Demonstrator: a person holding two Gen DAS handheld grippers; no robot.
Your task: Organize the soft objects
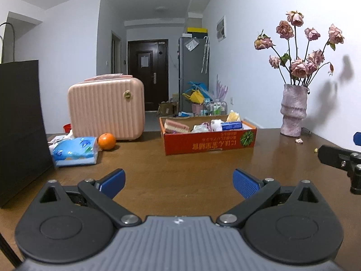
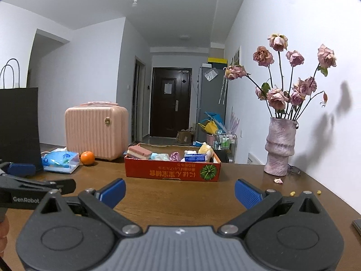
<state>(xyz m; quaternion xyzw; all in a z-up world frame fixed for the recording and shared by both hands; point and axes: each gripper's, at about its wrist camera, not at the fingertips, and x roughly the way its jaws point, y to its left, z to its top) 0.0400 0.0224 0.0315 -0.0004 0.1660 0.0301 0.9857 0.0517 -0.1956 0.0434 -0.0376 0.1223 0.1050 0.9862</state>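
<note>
L gripper [image 1: 179, 181] & R gripper [image 2: 180, 192] spread, empty | tissue pack [image 1: 74, 151] mid-left frame | prob. light, squashy, slick wrap | grab across short sides

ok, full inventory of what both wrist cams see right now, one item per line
table: 1, brown wood, under everything
cardboard box: 1, red-orange, table centre, holds soft items
sponge: 1, pink and yellow, box left end
tissue pack: 1, blue, table left, outside box
orange: 1, orange, touching tissue pack's right side
small suitcase: 1, pink, behind orange
paper bag: 1, black, far left
vase: 1, mauve, table right, dried pink roses
fallen petal: 1, pink, beside vase
left gripper: jaws open, empty
right gripper: jaws open, empty
</note>
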